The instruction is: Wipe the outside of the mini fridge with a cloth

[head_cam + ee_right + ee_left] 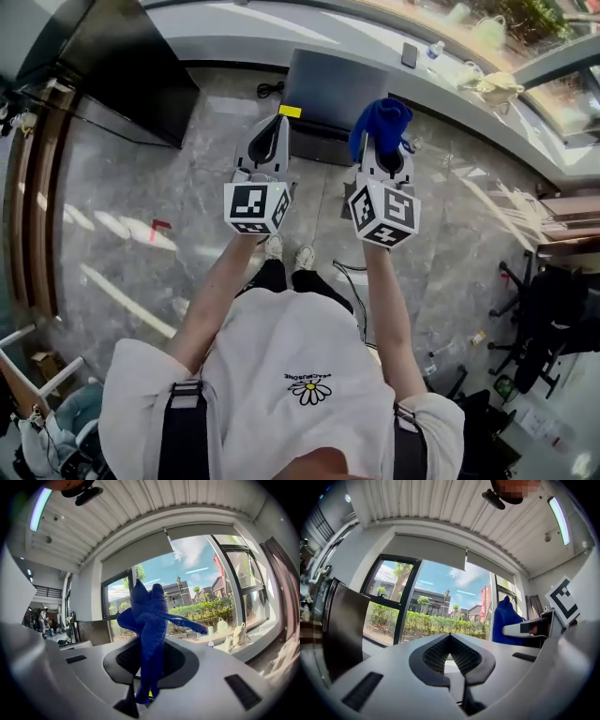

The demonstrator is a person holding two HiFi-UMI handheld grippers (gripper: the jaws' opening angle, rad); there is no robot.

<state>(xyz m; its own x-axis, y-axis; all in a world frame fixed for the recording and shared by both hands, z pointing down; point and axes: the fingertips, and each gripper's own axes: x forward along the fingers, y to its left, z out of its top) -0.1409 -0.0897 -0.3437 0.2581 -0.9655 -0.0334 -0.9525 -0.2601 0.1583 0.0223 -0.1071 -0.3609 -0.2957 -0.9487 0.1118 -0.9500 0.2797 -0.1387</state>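
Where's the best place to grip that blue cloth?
Pinch the blue fabric cloth by its gathered lower end, coming from below along its length, as the right tongs do: the loose bulk sticks out past the tips, probably best for wiping.

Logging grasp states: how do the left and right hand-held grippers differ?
The left hand-held gripper has jaws together on nothing; the right hand-held gripper is shut on a bunched blue cloth. The cloth sticks out past the right one's tips; the left one's tips are bare. Both are held side by side.
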